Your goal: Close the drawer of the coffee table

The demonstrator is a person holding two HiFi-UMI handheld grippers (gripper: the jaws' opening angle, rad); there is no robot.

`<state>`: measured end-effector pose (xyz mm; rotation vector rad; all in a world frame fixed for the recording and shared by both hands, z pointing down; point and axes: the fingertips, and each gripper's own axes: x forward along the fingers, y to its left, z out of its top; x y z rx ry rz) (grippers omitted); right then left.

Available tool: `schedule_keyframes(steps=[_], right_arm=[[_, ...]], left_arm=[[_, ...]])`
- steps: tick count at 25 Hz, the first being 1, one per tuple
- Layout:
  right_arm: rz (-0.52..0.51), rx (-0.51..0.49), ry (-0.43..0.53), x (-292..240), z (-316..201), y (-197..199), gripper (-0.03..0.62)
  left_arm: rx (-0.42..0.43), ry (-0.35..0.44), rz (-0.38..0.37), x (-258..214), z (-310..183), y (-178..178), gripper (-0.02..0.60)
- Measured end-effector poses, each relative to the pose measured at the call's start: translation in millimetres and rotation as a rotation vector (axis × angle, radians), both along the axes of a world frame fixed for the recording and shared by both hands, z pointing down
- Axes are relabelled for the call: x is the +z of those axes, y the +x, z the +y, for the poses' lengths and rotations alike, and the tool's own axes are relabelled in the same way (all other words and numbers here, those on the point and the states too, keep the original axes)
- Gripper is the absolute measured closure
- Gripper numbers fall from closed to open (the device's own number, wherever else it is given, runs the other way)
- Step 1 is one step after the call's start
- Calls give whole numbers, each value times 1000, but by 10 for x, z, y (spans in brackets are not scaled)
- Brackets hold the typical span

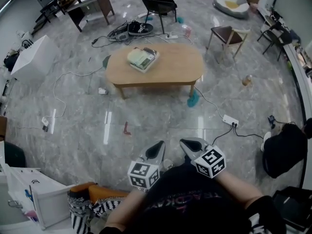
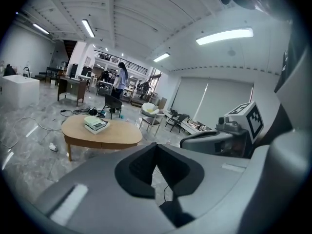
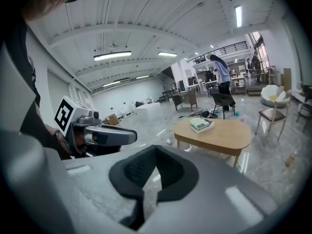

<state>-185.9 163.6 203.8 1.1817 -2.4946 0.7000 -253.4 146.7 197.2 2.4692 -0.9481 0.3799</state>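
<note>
The left hand-held gripper (image 1: 157, 149) and right hand-held gripper (image 1: 189, 144) are held at 6 o'clock, jaws pressed together on nothing, presumably because nothing is within reach. The counter (image 1: 170, 67) is seen well apart at 12 o'clock; its drawer cannot be made out.

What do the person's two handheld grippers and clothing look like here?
The left gripper and right gripper have smooth grey pointed shells, black-lined at the jaws. Each carries a white cube with black square markers. No cables show on them. The person wears a black top with faint lettering.
</note>
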Motion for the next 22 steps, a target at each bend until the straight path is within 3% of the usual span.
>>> schedule_keyframes(steps=[22], right_arm=[[6,-24,-16,30,-11,-96,592]], left_arm=[[0,-15,13,22,-18,-29,577]])
